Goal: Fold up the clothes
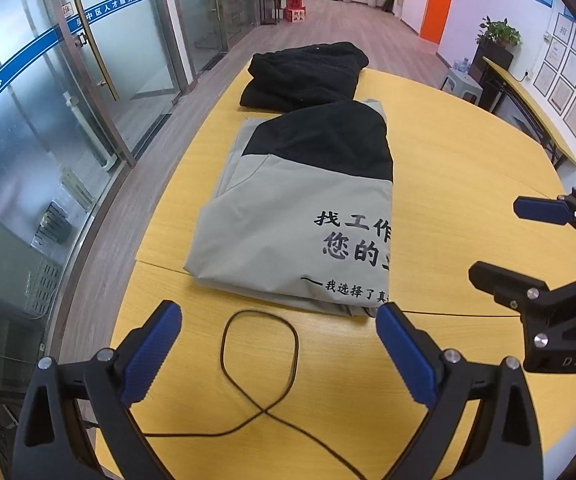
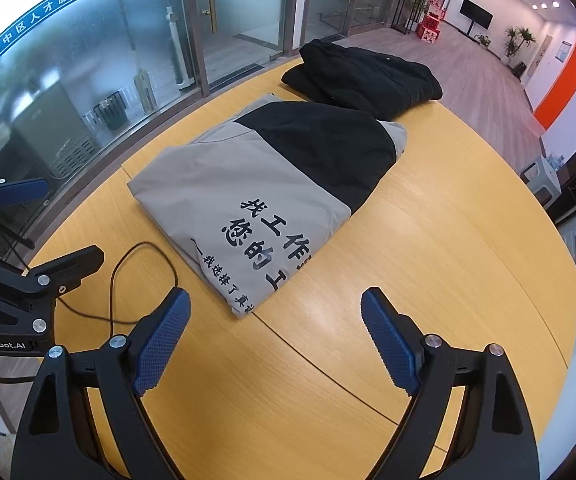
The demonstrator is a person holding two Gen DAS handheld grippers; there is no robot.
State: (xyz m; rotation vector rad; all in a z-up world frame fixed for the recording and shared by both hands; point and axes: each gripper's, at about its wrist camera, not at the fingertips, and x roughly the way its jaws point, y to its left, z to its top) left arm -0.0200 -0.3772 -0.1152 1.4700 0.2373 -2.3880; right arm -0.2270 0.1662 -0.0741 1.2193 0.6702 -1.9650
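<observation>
A grey and black jacket (image 1: 300,204) with black Chinese print lies folded into a rectangle on the yellow table (image 1: 468,184). It also shows in the right wrist view (image 2: 255,184). A black garment (image 1: 308,74) lies folded behind it, also in the right wrist view (image 2: 368,76). My left gripper (image 1: 277,338) is open and empty, just in front of the jacket's near edge. My right gripper (image 2: 273,326) is open and empty, near the jacket's front right corner. Each gripper shows at the edge of the other's view.
A thin black cable (image 1: 259,364) loops on the table in front of the jacket, also in the right wrist view (image 2: 143,276). A glass wall (image 1: 67,100) runs along the left. The table's curved edge (image 2: 560,264) lies to the right.
</observation>
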